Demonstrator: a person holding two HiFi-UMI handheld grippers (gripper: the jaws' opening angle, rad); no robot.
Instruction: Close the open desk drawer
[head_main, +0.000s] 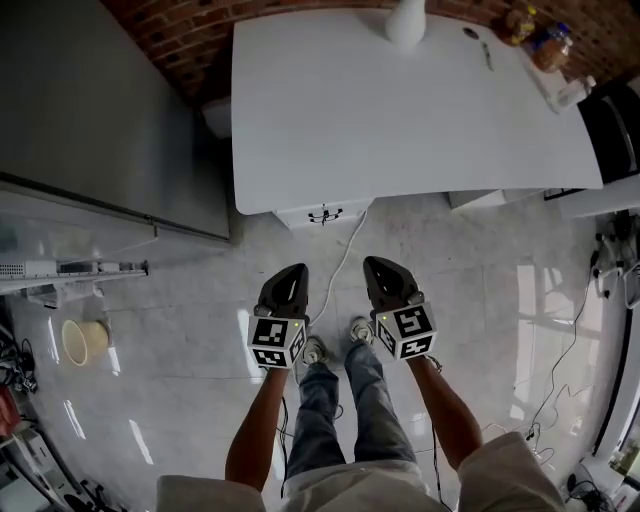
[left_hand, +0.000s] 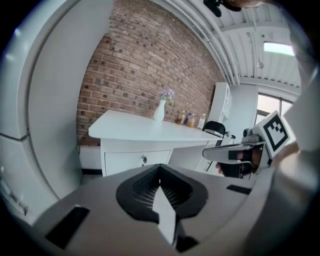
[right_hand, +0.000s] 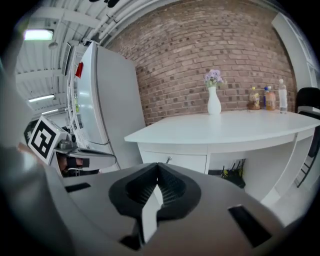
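The white desk (head_main: 400, 110) stands ahead of me against a brick wall. Its drawer (head_main: 322, 213) shows under the front edge, its front standing a little past the tabletop, with a small dark handle. In the left gripper view the drawer (left_hand: 134, 161) faces me from some way off, as it does in the right gripper view, drawer (right_hand: 175, 161). My left gripper (head_main: 291, 270) and right gripper (head_main: 377, 264) hover side by side over the floor, short of the desk, pointing at it. Both are shut with nothing between the jaws, left gripper (left_hand: 160, 169), right gripper (right_hand: 157, 169).
A tall grey fridge (head_main: 100, 120) stands left of the desk. A white vase (head_main: 405, 20) and bottles (head_main: 540, 40) sit at the desk's back. A black chair (head_main: 615, 120) is at the right. A white cable (head_main: 345, 255) runs across the tiled floor; a cream tub (head_main: 85, 340) lies far left.
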